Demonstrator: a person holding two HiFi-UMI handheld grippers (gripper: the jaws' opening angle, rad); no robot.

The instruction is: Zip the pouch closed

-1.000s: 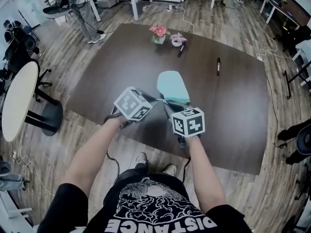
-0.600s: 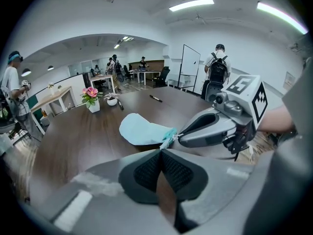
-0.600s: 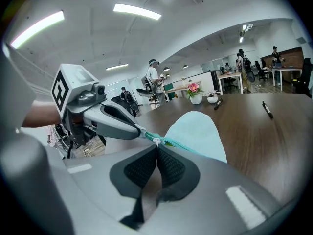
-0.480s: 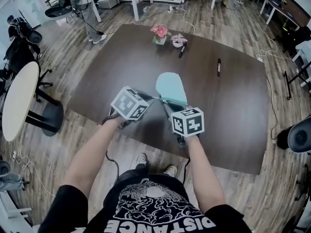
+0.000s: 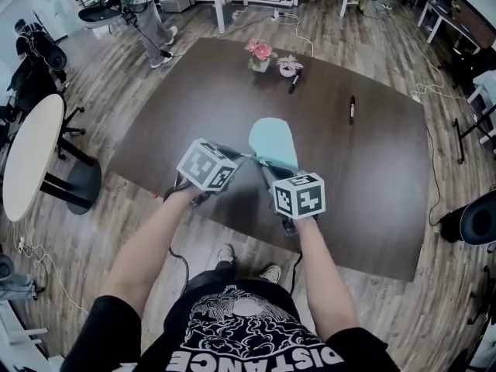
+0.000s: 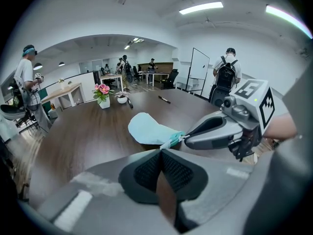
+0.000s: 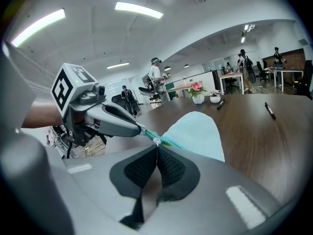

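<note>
Closest to you, your forearms reach over the near edge of the dark table (image 5: 178, 115). Your left gripper (image 6: 160, 152) is clenched tight, nipping the near tip of the pouch (image 5: 273, 139). Your right gripper (image 7: 157, 147) is clenched too, pinching a small white piece on the zip at that same end, just beside the left tips. A short stretch of teal zip runs between them. The rest of the pale teal pouch rests on the table beyond, pointing away from you. Farther off stand a pot of pink flowers (image 5: 258, 53) and, to the right, a black pen (image 5: 351, 108).
</note>
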